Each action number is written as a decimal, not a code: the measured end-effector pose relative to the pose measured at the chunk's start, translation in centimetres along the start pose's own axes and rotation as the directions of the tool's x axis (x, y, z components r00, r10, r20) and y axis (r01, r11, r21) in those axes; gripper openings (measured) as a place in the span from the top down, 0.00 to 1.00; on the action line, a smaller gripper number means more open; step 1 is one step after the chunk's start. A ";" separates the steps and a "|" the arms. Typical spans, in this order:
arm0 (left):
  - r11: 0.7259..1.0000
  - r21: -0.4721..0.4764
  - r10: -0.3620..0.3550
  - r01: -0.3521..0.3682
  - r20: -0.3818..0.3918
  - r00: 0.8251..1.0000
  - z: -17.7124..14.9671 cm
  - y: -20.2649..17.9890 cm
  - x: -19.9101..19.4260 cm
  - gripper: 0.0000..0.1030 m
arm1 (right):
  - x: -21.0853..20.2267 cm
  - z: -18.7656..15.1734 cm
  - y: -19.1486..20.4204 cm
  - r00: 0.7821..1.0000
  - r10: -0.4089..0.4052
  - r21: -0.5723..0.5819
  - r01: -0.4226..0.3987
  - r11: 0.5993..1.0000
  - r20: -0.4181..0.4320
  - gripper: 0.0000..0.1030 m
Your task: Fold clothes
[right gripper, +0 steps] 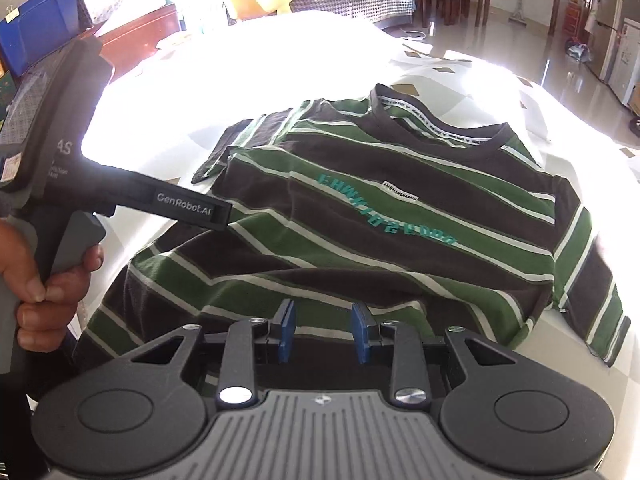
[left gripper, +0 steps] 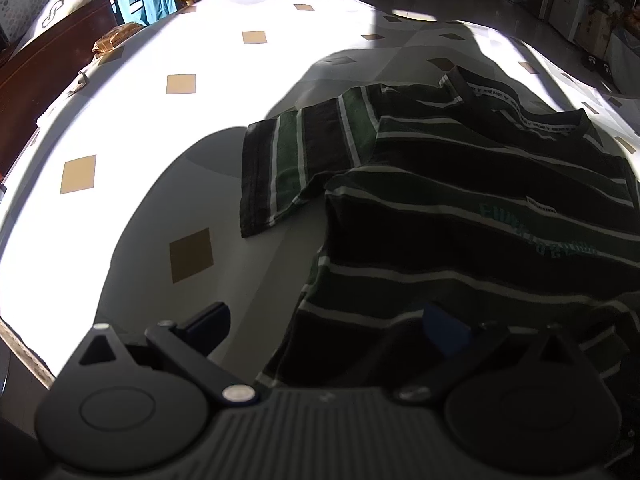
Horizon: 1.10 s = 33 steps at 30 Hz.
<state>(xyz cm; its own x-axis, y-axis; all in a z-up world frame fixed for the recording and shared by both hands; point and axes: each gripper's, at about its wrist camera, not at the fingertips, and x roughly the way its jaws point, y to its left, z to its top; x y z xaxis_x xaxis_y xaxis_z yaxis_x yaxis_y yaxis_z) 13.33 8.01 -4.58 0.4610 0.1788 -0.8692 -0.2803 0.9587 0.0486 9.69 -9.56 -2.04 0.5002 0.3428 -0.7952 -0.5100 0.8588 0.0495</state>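
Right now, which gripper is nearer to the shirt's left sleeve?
Left. The left gripper is over the hem on the same side as the left sleeve. The right gripper is at the middle of the hem, farther away.

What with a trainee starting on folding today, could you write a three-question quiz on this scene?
1. True or false: the striped shirt lies on the table with its teal lettering facing up.
2. What colour are the diamonds printed on the tablecloth? A tan, B red, C blue.
3. Fill in: over the shirt's bottom edge, the left gripper has its jaws standing wide ____.

Key: 1 true; 2 A; 3 open.
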 end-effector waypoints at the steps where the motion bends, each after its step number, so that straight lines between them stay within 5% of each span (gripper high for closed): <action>1: 1.000 0.002 -0.003 0.003 0.001 1.000 0.0 -0.2 0.1 0.00 | -0.1 0.3 -0.4 1.000 -0.004 0.002 0.004 1.000 0.005 0.71; 18: 0.995 0.099 0.000 -0.002 0.028 1.000 3.8 -4.9 2.2 0.00 | 2.7 3.9 -8.3 0.991 -0.134 0.037 0.134 0.990 -0.002 0.68; 33: 0.999 -0.006 -0.040 0.040 -0.040 0.998 3.7 -3.9 4.9 0.00 | 6.5 8.2 -10.4 0.994 -0.104 0.166 0.096 0.981 0.036 0.66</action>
<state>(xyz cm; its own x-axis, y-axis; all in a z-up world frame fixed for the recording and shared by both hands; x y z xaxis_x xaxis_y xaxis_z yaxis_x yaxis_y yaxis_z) 19.81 5.93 -7.22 0.4381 0.1315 -0.8892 -0.2669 0.9637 0.0110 24.01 -13.16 -2.74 0.5756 0.2655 -0.7735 -0.3364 0.9390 0.0720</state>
